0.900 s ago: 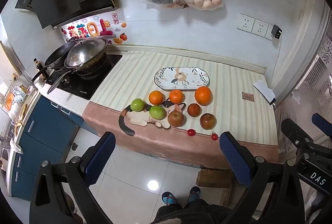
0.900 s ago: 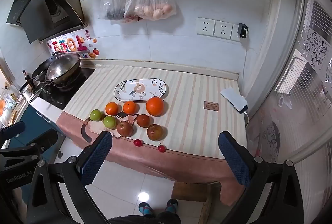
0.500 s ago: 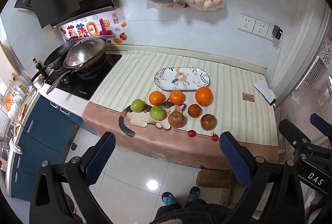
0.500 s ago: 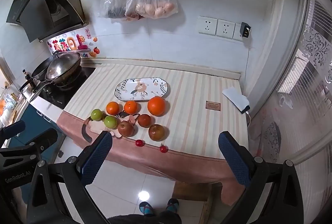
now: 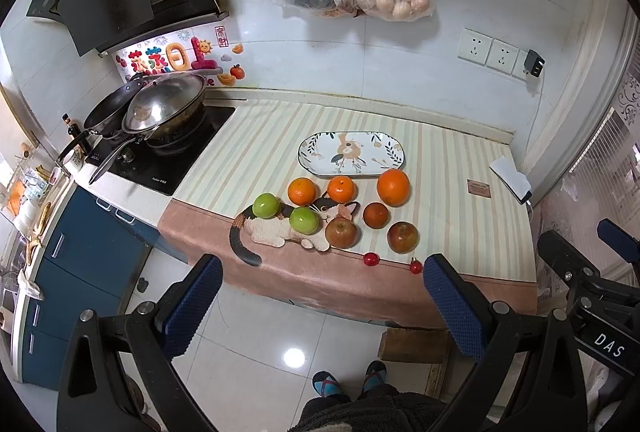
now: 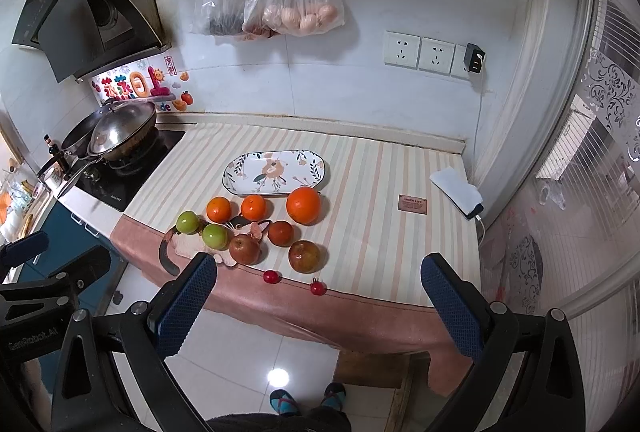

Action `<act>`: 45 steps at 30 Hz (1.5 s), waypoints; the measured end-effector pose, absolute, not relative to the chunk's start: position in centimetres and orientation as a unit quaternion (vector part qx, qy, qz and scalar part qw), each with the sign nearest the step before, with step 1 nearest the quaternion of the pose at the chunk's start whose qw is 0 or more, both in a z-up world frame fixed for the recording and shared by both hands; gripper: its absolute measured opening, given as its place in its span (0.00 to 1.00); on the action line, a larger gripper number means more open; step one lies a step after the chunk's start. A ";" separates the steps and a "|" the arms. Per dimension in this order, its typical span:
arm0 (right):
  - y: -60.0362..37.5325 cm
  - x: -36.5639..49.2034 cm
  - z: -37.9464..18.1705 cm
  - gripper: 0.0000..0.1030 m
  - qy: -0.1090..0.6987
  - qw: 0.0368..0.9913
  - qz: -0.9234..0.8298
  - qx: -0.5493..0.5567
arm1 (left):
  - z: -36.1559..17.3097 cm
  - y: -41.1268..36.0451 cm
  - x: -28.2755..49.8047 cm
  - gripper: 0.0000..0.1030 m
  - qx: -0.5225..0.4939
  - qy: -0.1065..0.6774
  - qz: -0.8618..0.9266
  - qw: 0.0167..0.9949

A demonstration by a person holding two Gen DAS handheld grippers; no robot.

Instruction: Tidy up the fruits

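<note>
Both hand-held grippers, left (image 5: 320, 296) & right (image 6: 320, 292), hovering wide apart, holding nothing; fruits sitting mid-frame below oval plate (image 5: 351, 154) on surface (image 5: 460, 200).

3 oranges (image 5: 393, 186), 2 green apples (image 5: 266, 205), 3 reddish-brown fruits (image 5: 341, 233), 2 cherry tomatoes (image 5: 371, 259), 1 plate (image 5: 384, 168)

Left wrist view: high and well back from the counter (image 5: 472, 168), facing down toward the oval plate (image 5: 351, 154), from its left.
Right wrist view: similar height, perhaps slightly nearer, from the plate's (image 6: 276, 172) right.
Shared: plate, fruit before it, stove, wall, floor.
</note>
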State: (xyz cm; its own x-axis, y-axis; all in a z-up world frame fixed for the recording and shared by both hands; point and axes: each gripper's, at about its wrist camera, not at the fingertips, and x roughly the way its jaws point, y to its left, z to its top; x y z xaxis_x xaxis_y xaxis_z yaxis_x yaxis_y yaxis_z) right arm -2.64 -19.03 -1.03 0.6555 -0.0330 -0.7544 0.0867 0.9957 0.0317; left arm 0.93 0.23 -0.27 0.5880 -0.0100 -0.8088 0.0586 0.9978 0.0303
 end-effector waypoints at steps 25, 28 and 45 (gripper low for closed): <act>-19.1 -2.9 -0.4 1.00 0.404 0.914 -0.029 0.036 | -0.2 0.6 1.6 1.00 0.026 0.450 -0.020 0.892; -19.1 -3.0 -0.4 1.00 0.403 0.914 -0.029 0.036 | -0.2 0.6 1.9 1.00 0.026 0.449 -0.020 0.893; -19.1 -2.9 -0.1 1.00 0.402 0.914 -0.025 0.036 | 0.3 0.8 1.7 1.00 0.024 0.448 -0.019 0.893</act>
